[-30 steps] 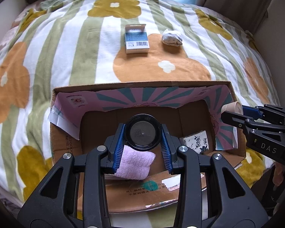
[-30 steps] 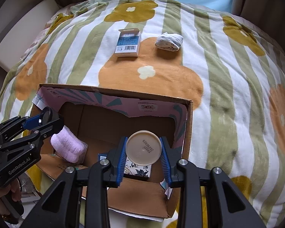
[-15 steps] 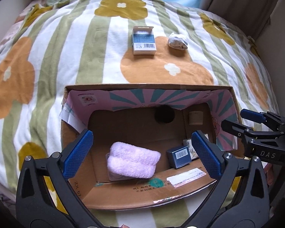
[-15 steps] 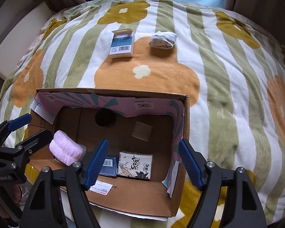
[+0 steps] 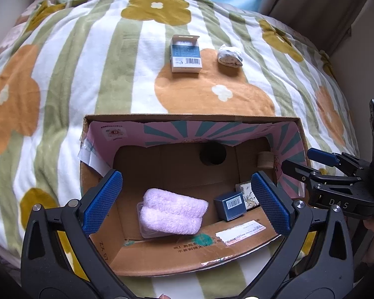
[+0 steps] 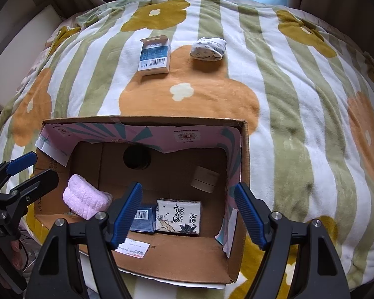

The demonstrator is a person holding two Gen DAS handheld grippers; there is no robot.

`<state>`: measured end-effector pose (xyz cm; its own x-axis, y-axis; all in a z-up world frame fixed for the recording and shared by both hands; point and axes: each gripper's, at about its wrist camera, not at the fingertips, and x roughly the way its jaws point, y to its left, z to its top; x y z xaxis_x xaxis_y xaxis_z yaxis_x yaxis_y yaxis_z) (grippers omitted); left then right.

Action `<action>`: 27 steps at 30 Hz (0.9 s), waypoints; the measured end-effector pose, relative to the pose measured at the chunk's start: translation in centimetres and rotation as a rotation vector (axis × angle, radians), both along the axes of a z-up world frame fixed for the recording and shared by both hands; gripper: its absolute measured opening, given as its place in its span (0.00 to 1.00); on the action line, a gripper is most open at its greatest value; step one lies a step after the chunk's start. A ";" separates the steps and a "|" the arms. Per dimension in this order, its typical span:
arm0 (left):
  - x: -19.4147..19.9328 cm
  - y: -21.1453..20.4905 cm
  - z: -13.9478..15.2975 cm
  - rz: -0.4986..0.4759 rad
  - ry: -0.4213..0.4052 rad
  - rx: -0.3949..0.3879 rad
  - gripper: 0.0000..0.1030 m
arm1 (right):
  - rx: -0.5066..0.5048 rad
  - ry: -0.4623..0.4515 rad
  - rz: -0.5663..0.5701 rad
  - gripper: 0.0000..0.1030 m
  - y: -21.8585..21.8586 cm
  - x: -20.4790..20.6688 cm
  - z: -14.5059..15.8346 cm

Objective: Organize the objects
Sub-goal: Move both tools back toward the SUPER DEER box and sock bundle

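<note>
Two grippers poised over an open cardboard box (image 5: 147, 261), both released, nothing between the blue ribbed pads. Left gripper (image 5: 184, 201) spread wide above a rolled pink towel (image 5: 172, 211), soft and fluffy, lying near the front wall. Just right of it, a small dark blue carton (image 5: 230, 205) with a barcode, and beside that a flat printed packet (image 6: 179, 216) directly below the right gripper (image 6: 188, 214). Farther ahead, against the back of the box floor, a black round jar (image 6: 136, 158) and a beige round container (image 6: 204, 179), well apart, bare corrugated floor between them. Inner walls lined with pink and teal sunburst paper, torn along the lower edge. Beyond the far rim, on a plush striped flower-print bed cover (image 6: 299, 129), a blue-and-white carton (image 6: 154, 57) and a balled pale sock (image 6: 208, 49), near each other, plenty of open fabric all round.
</note>
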<state>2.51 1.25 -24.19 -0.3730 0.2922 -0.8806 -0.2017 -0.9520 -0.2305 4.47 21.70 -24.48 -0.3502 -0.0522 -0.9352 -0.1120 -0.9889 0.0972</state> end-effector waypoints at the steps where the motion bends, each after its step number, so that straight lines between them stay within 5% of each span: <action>1: -0.1 0.0 0.1 -0.003 -0.001 0.000 1.00 | -0.001 0.000 -0.003 0.70 -0.1 -0.1 0.0; 5: -0.8 -0.2 0.6 -0.011 -0.005 -0.003 1.00 | 0.000 -0.004 -0.013 0.71 -0.2 -0.7 0.2; 10: -2.5 -0.9 1.8 -0.015 0.003 -0.011 1.00 | -0.012 0.008 -0.029 0.96 -0.3 -1.6 1.0; 27: -14.4 -0.1 6.7 -0.063 0.095 -0.043 1.00 | 0.016 0.125 -0.045 0.97 2.2 -10.3 6.9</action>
<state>-11.84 1.19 -17.44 -0.4373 0.2806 -0.8544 -0.2800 -0.9453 -0.1672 -5.88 23.89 -17.57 -0.4654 -0.0193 -0.8849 -0.1439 -0.9848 0.0971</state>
